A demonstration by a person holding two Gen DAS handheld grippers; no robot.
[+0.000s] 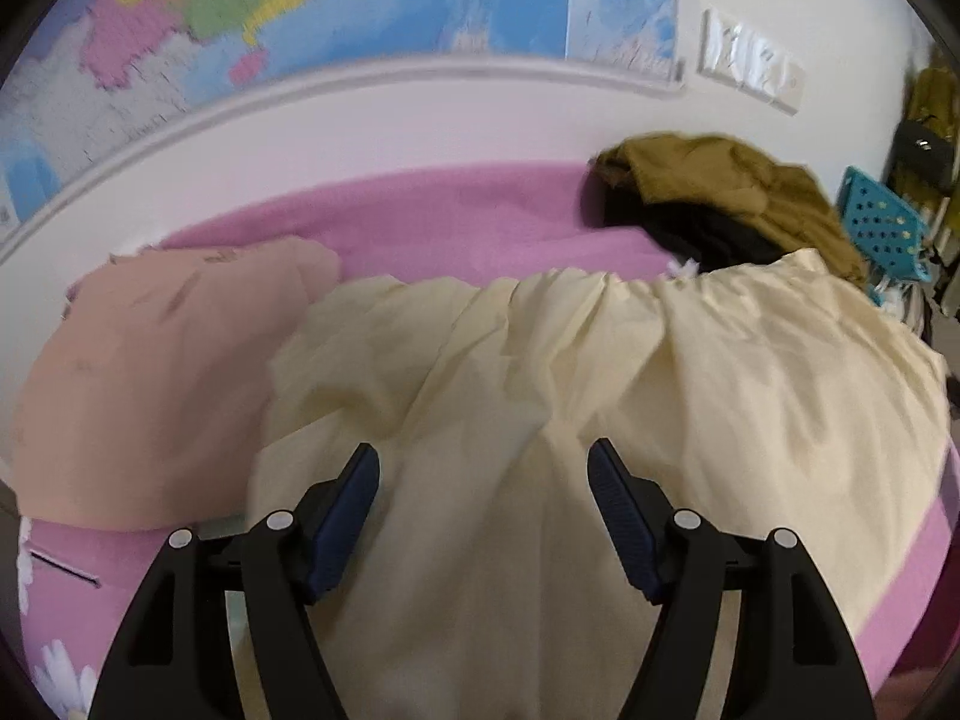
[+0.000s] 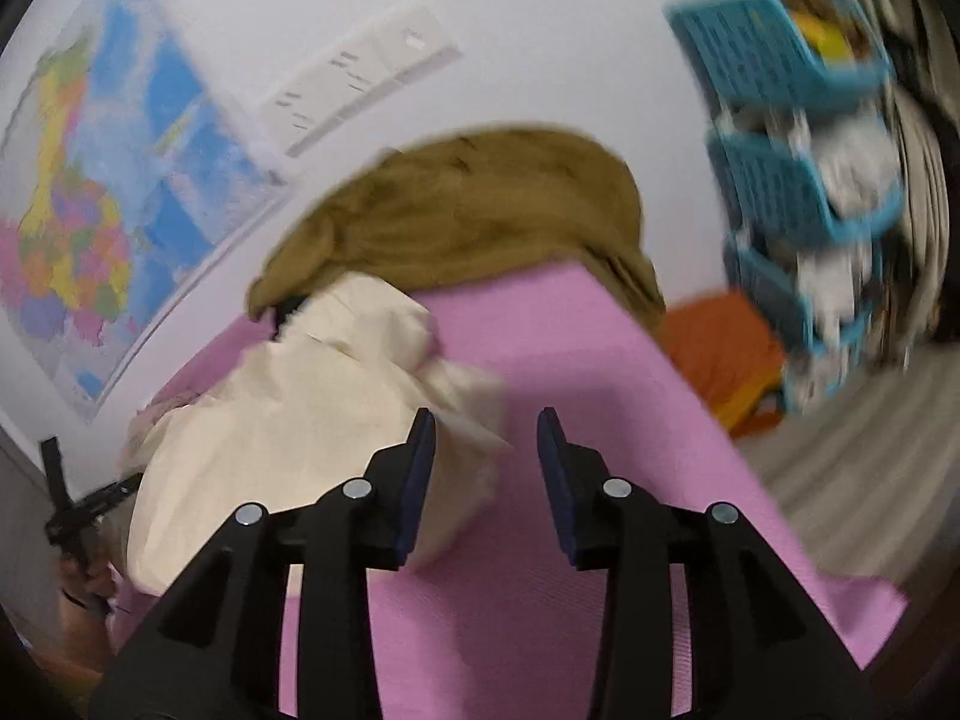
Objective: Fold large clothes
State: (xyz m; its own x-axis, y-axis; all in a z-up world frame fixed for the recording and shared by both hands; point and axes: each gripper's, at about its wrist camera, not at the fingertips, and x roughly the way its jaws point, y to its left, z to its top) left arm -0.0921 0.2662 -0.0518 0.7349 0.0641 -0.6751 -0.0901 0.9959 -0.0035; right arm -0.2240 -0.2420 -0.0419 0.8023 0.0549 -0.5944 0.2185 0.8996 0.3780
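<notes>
In the left wrist view, the left gripper (image 1: 483, 480) sits at the bottom centre of the frame with its two dark blue pads spread wide. Nothing is clamped between them; they hover over a cream garment (image 1: 600, 396) that fills the middle and right of the picture, its gathered edge running across the centre.

In the right wrist view, the right gripper (image 2: 486, 456) also sits at bottom centre, jaws partly apart and released. The left pad is just beside a bunched corner of the same cream garment (image 2: 312, 408), which lies to the left of the frame; whether it touches the cloth is unclear. Between the pads only the pink bed cover (image 2: 570, 372) shows.

The step in hand looks like an early one: the cream garment lies rumpled on the bed, neither spread flat nor folded. The next move probably calls for each gripper to close on an edge or corner and pull the cloth out smooth.

Around it: a peach garment (image 1: 150, 372) lies at the left of the left view, touching or overlapping the cream one, so it may get dragged along. A heap of olive-brown clothing (image 1: 720, 186) over something black sits at the upper right, at the far edge of the cream garment. A map (image 1: 300, 12) hangs on the wall across the top. Blue plastic baskets (image 2: 780, 192) stand stacked at the right of the right view, well apart from the work.
</notes>
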